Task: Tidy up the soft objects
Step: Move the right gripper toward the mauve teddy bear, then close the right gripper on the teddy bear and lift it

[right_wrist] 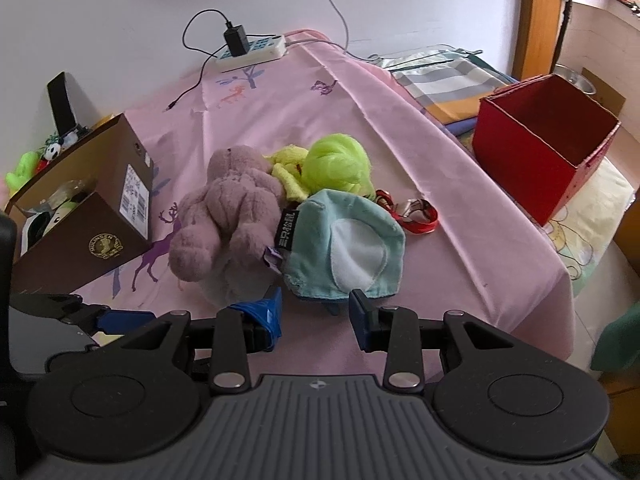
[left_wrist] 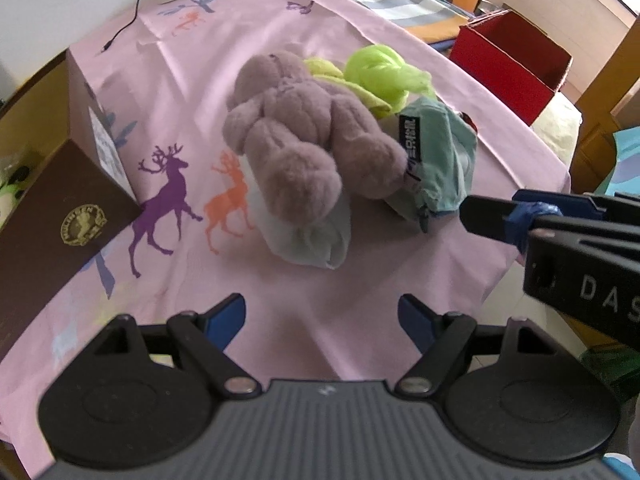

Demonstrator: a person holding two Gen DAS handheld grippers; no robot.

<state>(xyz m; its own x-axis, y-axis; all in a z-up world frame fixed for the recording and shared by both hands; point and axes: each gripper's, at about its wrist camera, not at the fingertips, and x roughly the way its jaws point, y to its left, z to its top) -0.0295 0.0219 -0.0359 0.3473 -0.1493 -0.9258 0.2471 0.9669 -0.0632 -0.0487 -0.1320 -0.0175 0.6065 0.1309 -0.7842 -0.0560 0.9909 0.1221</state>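
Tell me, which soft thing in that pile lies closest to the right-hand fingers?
The pale teal cloth piece with the white patch. Its near edge sits just ahead of the right fingers, while the purple teddy and lime-green bundle lie farther off.

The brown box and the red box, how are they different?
The brown box lies tipped on its side, already holding toys; the red box stands upright and looks empty. The brown box has a gold emblem and label; the red box is plain. Both rest at the pink tablecloth's edges.
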